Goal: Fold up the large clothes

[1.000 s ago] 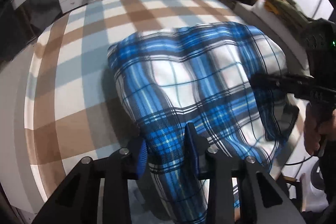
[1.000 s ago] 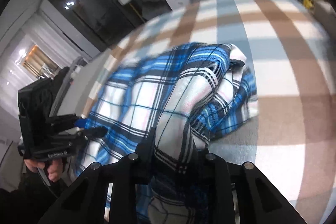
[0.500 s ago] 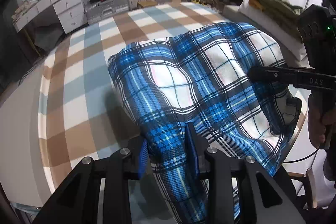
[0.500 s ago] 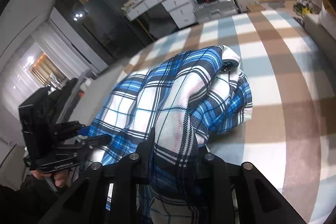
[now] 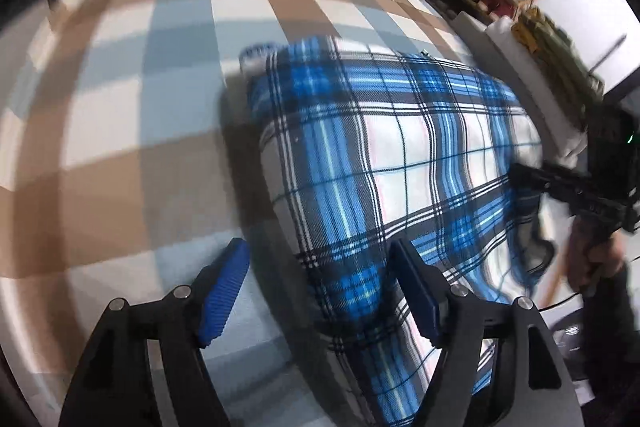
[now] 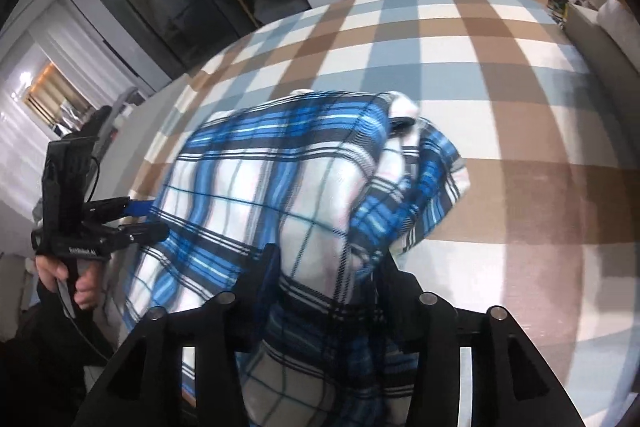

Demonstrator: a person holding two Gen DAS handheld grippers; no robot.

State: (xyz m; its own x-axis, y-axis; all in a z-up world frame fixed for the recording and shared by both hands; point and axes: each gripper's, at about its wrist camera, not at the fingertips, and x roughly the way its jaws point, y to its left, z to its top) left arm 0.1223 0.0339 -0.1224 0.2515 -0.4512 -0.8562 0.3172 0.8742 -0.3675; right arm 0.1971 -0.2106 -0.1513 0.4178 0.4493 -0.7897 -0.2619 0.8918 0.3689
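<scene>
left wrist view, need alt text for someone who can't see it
The left claw is opening over a blue plaid garment on a checked bedspread, cloth between the blue pads but no longer pinched. At the right edge, the right claw reaches the same garment.

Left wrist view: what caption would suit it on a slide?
Left gripper opening to release a blue plaid garment onto the checked bedspread.
</scene>
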